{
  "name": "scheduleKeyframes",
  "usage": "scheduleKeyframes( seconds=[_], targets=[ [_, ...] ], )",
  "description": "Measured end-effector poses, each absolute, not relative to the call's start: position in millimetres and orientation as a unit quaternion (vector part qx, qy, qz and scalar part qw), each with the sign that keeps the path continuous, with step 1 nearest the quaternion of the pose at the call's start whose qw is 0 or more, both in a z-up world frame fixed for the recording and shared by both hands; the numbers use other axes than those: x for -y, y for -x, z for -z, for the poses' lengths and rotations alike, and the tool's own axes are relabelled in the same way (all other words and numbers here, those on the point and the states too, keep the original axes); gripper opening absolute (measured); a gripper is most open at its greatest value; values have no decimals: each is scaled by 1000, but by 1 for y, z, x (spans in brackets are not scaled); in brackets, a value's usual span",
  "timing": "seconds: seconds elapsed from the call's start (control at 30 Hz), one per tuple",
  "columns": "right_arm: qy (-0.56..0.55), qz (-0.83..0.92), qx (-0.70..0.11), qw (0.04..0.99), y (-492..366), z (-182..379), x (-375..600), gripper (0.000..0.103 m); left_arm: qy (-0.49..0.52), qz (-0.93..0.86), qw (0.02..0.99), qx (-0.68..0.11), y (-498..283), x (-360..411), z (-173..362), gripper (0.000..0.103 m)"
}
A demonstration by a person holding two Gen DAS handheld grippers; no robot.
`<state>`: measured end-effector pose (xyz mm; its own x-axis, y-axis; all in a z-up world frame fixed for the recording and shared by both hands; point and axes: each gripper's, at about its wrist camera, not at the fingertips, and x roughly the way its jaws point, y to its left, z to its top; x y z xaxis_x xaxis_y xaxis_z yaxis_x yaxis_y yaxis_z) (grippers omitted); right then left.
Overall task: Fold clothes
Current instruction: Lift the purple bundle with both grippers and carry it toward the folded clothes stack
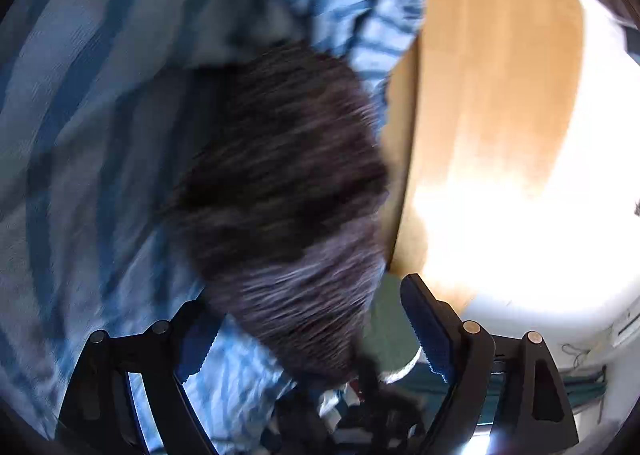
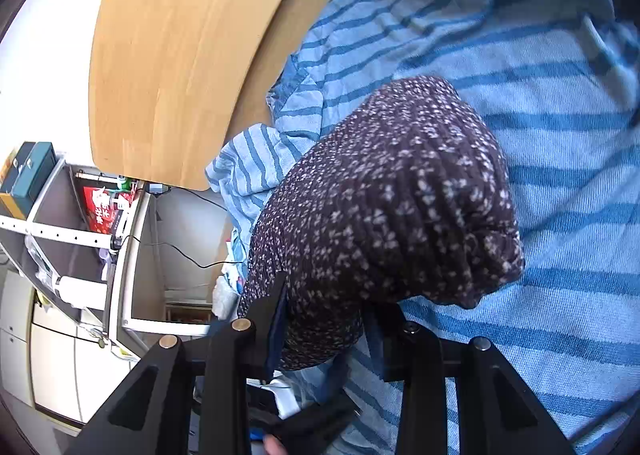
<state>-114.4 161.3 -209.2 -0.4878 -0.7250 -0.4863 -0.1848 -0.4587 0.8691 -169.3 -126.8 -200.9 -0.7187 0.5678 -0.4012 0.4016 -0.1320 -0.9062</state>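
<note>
A dark purple garment with a small white floral print (image 2: pixel 384 195), bunched into a rounded heap, lies on a light blue towel with darker blue stripes (image 2: pixel 560 135) that covers much of a pale wooden tabletop (image 2: pixel 168 55). The heap sits near the table's edge, with rumpled folds of the striped cloth just beside it.

The right gripper (image 2: pixel 326 319) has its jaws partly closed around the near end of the floral garment. In the right wrist view the fabric fills the gap between the two black fingers and both appear to press on it, so this reads as a pinch on the cloth.

The left gripper (image 1: pixel 308 327) stands wide, its fingers well apart. The left wrist view is smeared, but the dark garment (image 1: pixel 288 191) shows between and beyond the jaws without either finger pressing on it.

The step in hand looks like the pick-up that opens a fold: one edge is taken, the other is not yet held. The garment is still a lump, so folding proper has not begun. The next move likely calls for the left jaws to close on a separate edge or corner, then for both hands to draw apart and spread the fabric flat. Catching the striped towel beneath is the chief risk.
</note>
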Motion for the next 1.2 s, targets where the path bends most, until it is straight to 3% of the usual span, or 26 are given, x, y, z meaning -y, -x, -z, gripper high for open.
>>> scheduleKeyframes(
  seconds=[0.1, 0.13, 0.17, 0.23, 0.33, 0.57, 0.6, 0.63, 0.73, 0.87, 1.2],
  targets=[
    [-477, 703, 496, 181, 111, 216, -163, 40, 420, -637, 42, 646, 193, 118, 215, 85],
    [-482, 700, 496, 177, 110, 218, -163, 47, 426, -624, 38, 654, 197, 118, 221, 84],
    [-488, 696, 497, 175, 109, 220, -164, 54, 431, -612, 35, 663, 201, 119, 227, 74],
    [-503, 682, 500, 178, 104, 229, -166, 84, 442, -616, 36, 651, 207, 121, 225, 58],
    [-512, 668, 513, 171, 103, 246, -172, 88, 451, -636, 54, 624, 214, 119, 213, 48],
    [-468, 584, 646, 147, 131, 286, -174, 93, 486, -622, 55, 612, 228, 115, 213, 47],
    [-471, 582, 649, 137, 135, 289, -171, 92, 493, -624, 53, 605, 230, 113, 213, 47],
    [-479, 583, 645, 123, 137, 292, -170, 78, 500, -631, 51, 591, 231, 110, 211, 45],
    [-468, 641, 593, 135, 121, 265, -176, 53, 517, -694, 61, 497, 229, 90, 178, 41],
    [-435, 715, 525, 155, 91, 213, -199, 47, 492, -777, 121, 374, 210, 33, 112, 40],
    [-206, 891, 396, 84, -86, -35, -406, 48, 367, -726, 452, 366, 145, -208, -61, 40]
  ],
)
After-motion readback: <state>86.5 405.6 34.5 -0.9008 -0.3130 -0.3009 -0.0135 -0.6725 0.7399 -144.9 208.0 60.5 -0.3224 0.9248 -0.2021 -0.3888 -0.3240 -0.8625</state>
